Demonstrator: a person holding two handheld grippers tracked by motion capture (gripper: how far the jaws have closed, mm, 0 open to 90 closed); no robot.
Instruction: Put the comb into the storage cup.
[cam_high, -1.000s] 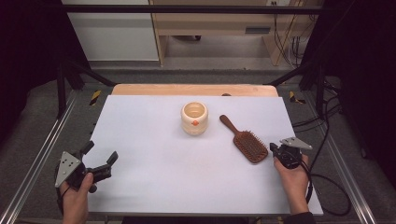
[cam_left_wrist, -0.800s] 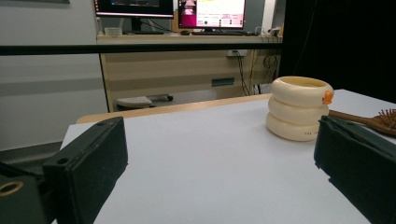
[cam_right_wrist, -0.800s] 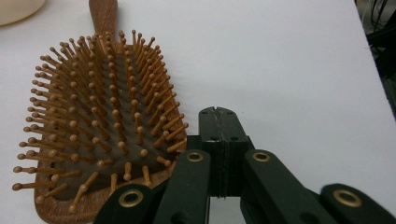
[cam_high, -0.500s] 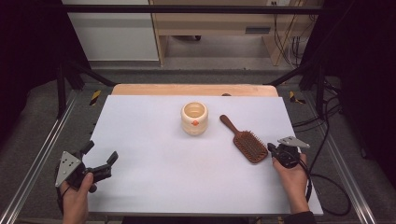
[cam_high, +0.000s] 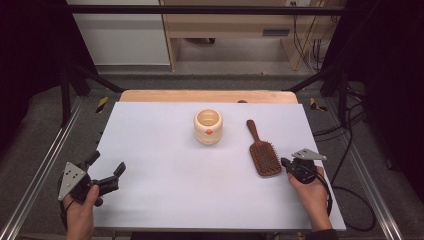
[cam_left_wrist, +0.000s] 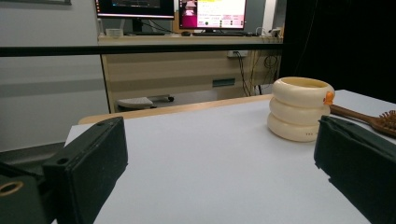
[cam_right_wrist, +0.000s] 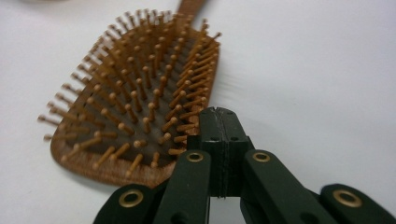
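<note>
- The white bench (cam_high: 165, 150) carries a cream ringed pot (cam_high: 208, 126) at its middle, with a wooden hairbrush (cam_high: 263, 152) well to its right, bristles up.
- Nothing lies between the brush and the right claw (cam_high: 285, 162), whose jaws are pressed together just beside the brush head.
- The left claw (cam_high: 107, 172) rests spread near the bench's left edge.
- Since the earlier frame, the right claw has edged closer to the brush.

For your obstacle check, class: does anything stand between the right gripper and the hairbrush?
Nothing visible does. The right gripper, jaws shut, sits at the near corner of the hairbrush, with only bare table around.
</note>
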